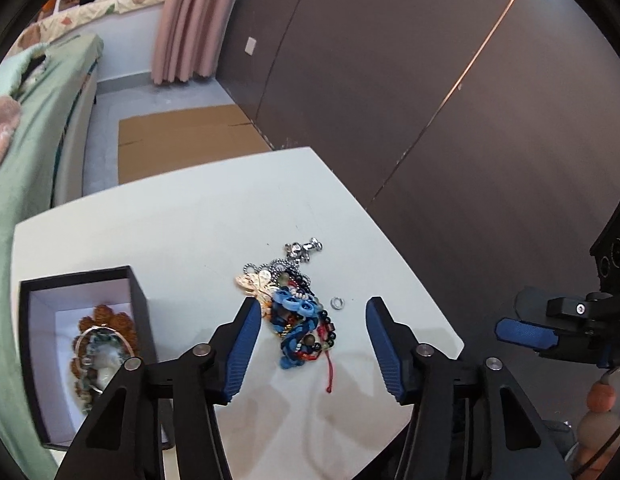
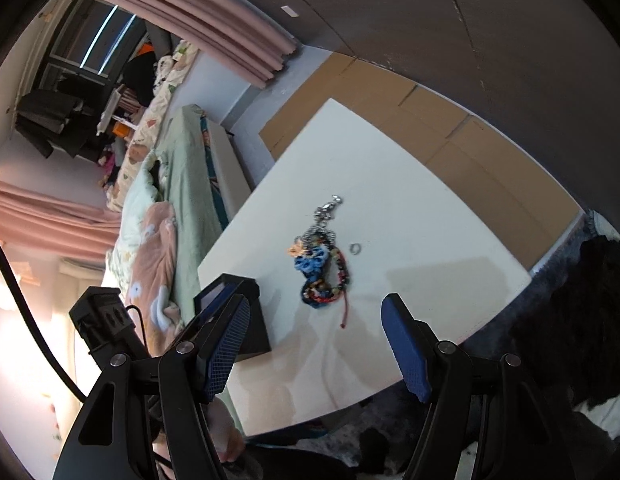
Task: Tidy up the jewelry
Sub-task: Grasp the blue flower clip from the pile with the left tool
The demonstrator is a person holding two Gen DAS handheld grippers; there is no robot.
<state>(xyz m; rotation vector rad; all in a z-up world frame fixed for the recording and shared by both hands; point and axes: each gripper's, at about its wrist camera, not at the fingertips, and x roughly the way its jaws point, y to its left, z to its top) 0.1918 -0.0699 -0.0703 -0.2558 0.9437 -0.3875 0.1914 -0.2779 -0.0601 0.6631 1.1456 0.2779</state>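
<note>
A white table (image 1: pixel 189 220) carries everything, its far edge close to a dark panelled wall (image 1: pixel 390 60) and a sheet of cardboard (image 1: pixel 181 140) lying on the floor beyond it. Beside the table's left edge runs a bed with a green cover (image 2: pixel 185 168).

At the near-left corner of the table sits a black jewelry box (image 1: pixel 135 284), open, with a white lining — inside it lie a brown beaded bracelet (image 1: pixel 105 316) and a thin metal bangle (image 1: pixel 97 330) over some paler pieces too tangled to tell apart.

Near the middle of the table lies the jewelry pile (image 1: pixel 297 320): blue knotted cord, dark beads, a red string trailing toward the near edge, a gold filigree piece and a silver chain with a clasp at the far end. Just beside the pile, on its right and apart from it, rests a small silver ring (image 1: pixel 336 303).

The left gripper (image 1: pixel 312 320) hovers over the pile, jaws wide and holding nothing, one finger to either side of it. The right gripper (image 2: pixel 316 318) hangs above the near edge of the table, jaws likewise wide and holding nothing.
</note>
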